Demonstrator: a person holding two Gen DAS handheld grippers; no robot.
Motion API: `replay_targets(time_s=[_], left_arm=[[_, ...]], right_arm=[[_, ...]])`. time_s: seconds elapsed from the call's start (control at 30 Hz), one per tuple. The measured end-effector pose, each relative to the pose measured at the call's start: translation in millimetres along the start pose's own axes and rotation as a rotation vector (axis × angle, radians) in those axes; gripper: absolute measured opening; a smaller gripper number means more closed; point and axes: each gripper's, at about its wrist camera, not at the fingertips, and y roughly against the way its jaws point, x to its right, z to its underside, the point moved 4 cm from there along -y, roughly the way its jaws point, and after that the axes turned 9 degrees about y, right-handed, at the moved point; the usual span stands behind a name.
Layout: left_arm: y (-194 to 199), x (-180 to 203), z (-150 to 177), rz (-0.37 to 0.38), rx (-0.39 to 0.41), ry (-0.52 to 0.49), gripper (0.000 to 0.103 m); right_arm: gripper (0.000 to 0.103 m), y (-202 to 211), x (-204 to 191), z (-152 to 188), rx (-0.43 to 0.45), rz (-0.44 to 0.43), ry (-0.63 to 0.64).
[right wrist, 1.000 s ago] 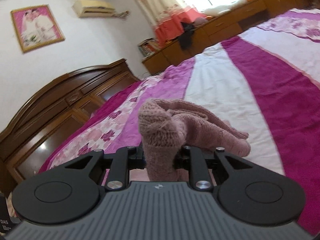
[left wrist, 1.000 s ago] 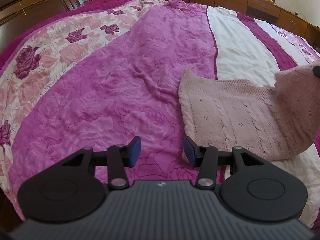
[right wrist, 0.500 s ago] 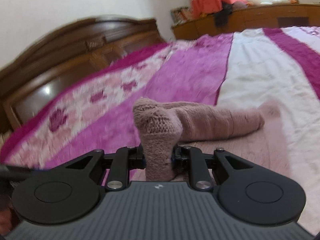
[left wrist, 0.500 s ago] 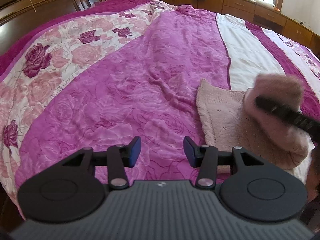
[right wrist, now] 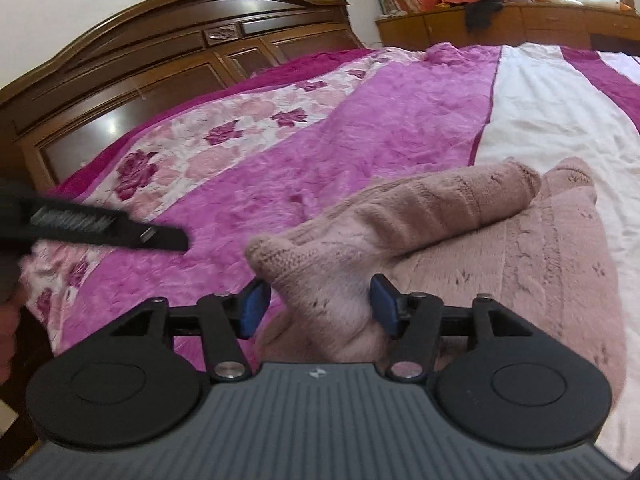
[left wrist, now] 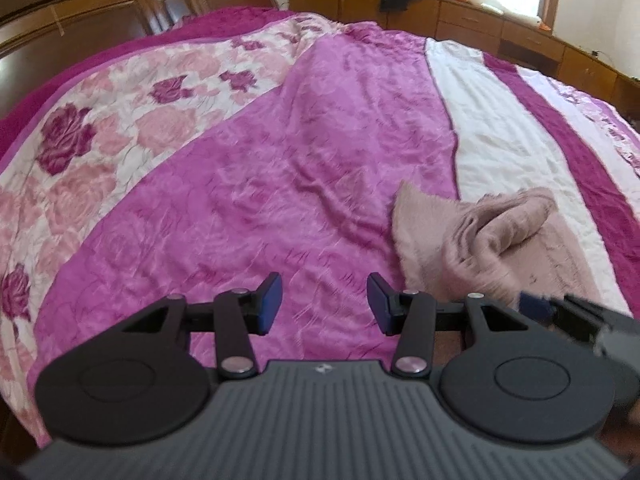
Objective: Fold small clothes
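A small pink knitted sweater (right wrist: 520, 280) lies on a bed covered by a pink and white bedspread (left wrist: 260, 184), to the right of the wide magenta band and partly on the white stripe. Its body is spread flat, and one sleeve (right wrist: 452, 204) is laid across it, pointing toward the far right. The right gripper (right wrist: 318, 306) sits low at the near edge of the sweater with its fingers spread apart; a bunched fold of the knit stands up between the blue pads (right wrist: 382, 306), and it seems to brush the right pad, though the blur makes it hard to say whether it truly touches. The left gripper (left wrist: 324, 304) hovers above the magenta part of the bedspread, to the left of the sweater, its fingers wide apart with nothing between them. In the left wrist view the right gripper shows as a blurred dark shape at the near right edge. A dark wooden headboard (right wrist: 160, 68) stands at the far left, and low wooden cabinets (left wrist: 460, 20) run along the far wall.
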Motion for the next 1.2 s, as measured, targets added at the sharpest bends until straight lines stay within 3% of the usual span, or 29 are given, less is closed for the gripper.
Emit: replay_targets(time_s=[0.2, 0.4, 0.43, 0.5, 0.57, 0.87, 1.07, 1.2], left_arm=[[-3.3, 26.9, -11.8, 0.065, 0.018, -0.037, 0.049], [-16.3, 60.3, -14.4, 0.140, -0.004, -0.093, 0.050], [-20.4, 66.8, -14.7, 0.155, -0.011, -0.105, 0.053], [-28.3, 77.1, -15.1, 0.178, -0.020, -0.127, 0.068], [-36.4, 88.6, -16.0, 0.198, -0.020, -0.173, 0.069], [-77.1, 132.7, -12.4, 0.280, -0.084, -0.346, 0.069], [-101.5, 146.2, -7.4, 0.274, -0.106, -0.382, 0.069], [-114.0, 145.3, -4.8, 0.271, -0.107, -0.343, 0.069]], right_arm=[[0.063, 46.8, 3.1, 1.4, 0.027, -0.023, -0.011], [0.064, 83.9, 35.1, -2.0, 0.086, 0.060, -0.094], [0.064, 88.5, 42.2, -2.4, 0.096, 0.075, -0.111], [0.064, 95.7, 56.7, -2.5, 0.114, 0.106, -0.140], [0.064, 101.4, 70.4, -1.0, 0.123, 0.136, -0.166], [0.064, 104.9, 106.8, 13.0, 0.124, 0.191, -0.250], [0.064, 96.9, 118.0, 20.1, 0.110, 0.198, -0.282], [0.064, 91.3, 123.2, 25.5, 0.098, 0.203, -0.298]])
